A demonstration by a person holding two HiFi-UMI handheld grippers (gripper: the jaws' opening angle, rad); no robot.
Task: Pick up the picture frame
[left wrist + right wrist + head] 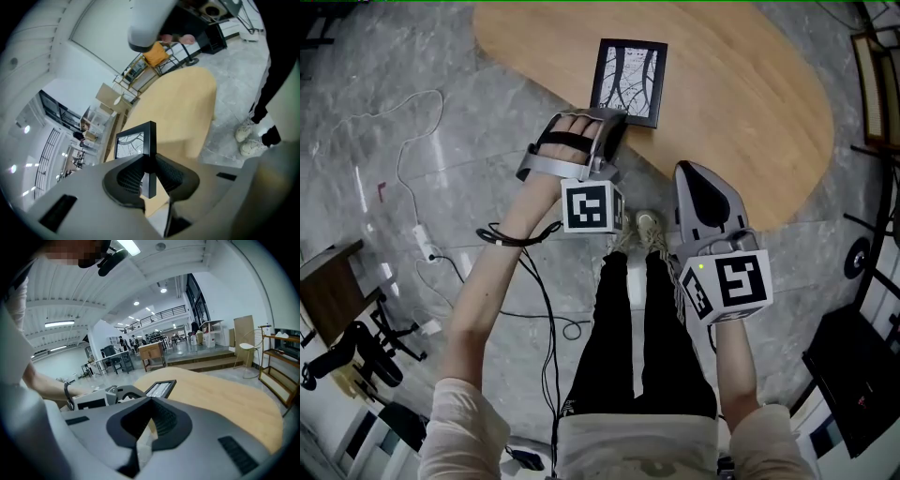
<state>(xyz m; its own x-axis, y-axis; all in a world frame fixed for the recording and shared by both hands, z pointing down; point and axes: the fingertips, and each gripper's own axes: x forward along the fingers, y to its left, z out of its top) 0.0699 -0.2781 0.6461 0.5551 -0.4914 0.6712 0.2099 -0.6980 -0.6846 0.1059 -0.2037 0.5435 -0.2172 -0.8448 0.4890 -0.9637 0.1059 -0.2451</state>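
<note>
The picture frame is black with a pale print of bare branches. My left gripper is shut on its near edge, and the frame hangs tilted just above the oval wooden table. In the left gripper view the frame stands on edge between the ribbed pads, over its own shadow on the tabletop. My right gripper is beside it on the right, shut and holding nothing, over the table's near rim. From the right gripper view I see the frame and the left gripper ahead on the left.
The person's shoes stand on the grey marble floor at the table's edge. A power strip with white cable lies on the floor at left, near a black stand. Wooden shelves stand right of the table.
</note>
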